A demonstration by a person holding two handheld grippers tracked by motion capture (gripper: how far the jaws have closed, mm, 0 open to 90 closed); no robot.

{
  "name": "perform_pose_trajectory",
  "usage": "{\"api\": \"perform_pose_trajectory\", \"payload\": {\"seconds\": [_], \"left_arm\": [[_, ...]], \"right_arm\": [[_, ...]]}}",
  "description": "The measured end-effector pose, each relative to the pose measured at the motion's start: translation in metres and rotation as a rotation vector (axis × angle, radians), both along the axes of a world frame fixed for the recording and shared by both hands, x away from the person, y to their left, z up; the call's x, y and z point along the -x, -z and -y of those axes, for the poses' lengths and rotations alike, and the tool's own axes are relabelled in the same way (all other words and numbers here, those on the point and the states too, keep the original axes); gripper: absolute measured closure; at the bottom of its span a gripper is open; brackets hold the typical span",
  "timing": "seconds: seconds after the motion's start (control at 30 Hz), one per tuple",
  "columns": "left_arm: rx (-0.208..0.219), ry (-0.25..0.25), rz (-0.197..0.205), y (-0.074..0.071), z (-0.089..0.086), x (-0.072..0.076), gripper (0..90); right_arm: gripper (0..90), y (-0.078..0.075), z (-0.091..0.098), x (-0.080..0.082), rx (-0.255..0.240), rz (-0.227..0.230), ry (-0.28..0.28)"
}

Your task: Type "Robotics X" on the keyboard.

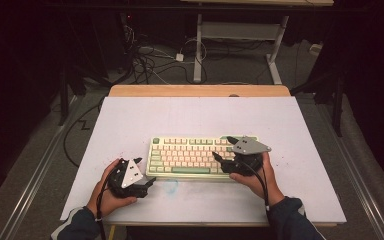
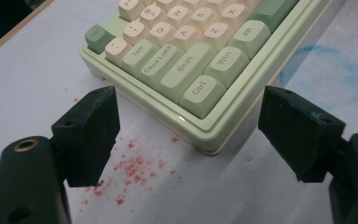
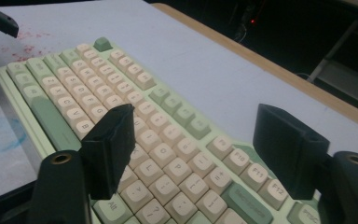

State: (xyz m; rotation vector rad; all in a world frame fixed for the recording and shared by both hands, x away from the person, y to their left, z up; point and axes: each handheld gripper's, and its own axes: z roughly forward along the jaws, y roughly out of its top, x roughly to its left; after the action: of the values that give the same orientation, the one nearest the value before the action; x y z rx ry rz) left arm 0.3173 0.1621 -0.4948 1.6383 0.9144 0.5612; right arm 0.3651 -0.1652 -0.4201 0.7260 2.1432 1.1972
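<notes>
In the high view, the left hand-held gripper (image 1: 147, 181) sits in the lower left of centre, resting low on the white counter (image 1: 130, 125) just off the near left corner of the keyboard (image 1: 190, 157). Its own view explains the pose: the two black jaws stand wide apart and released, holding nothing, with the keyboard's Ctrl corner (image 2: 200, 91) lying between and just ahead of them. That framing suggests the jaws are lined up to close across this corner, or to brace it. A scatter of red specks (image 2: 135, 168) marks the counter between the jaws, and a faint blue smear (image 2: 326, 70) shows at the upper right of that view, beside the keyboard's long front edge.

The keyboard itself, pale green with cream keys, lies flat in the middle of the counter, its long side running across the frame and its front edge toward the person. It looks squarely placed, probably so both hands can reach an end each.

At the right of the high view, the right hand-held gripper (image 1: 219, 161) hangs over the keyboard's right end, held from behind by the person's hand (image 1: 257, 180). In its own view the jaws are also spread and empty, poised above the letter and function rows (image 3: 168, 135) rather than at the edge. I judge that this one is positioned to press or touch keys, or to come down on the right end, while the left steadies the opposite corner.
</notes>
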Motion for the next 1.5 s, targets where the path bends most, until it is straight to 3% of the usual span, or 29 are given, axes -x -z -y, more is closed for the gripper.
{"api": "perform_pose_trajectory", "payload": {"seconds": [0.23, 0.63, 1.07, 1.3, 1.5], "left_arm": [[0.010, -0.012, 0.003, -0.001, 0.000, -0.001, 20.4], [0.029, -0.012, 0.000, -0.005, -0.001, 0.001, 24.4], [0.054, -0.038, -0.022, -0.010, -0.003, -0.002, 24.5], [0.081, -0.034, -0.046, -0.016, -0.003, -0.003, 44.2], [0.100, -0.013, -0.079, -0.023, -0.006, -0.003, 68.9]], "right_arm": [[20.6, 0.000, 0.015, 0.008, -0.028, 0.028, 0.028], [21.0, 0.007, 0.035, 0.026, -0.013, 0.092, 0.063], [21.0, 0.016, 0.055, 0.042, -0.034, 0.084, 0.079], [21.0, 0.021, 0.060, 0.048, -0.022, 0.083, 0.089], [21.0, 0.022, 0.067, 0.055, -0.019, 0.089, 0.101]]}}
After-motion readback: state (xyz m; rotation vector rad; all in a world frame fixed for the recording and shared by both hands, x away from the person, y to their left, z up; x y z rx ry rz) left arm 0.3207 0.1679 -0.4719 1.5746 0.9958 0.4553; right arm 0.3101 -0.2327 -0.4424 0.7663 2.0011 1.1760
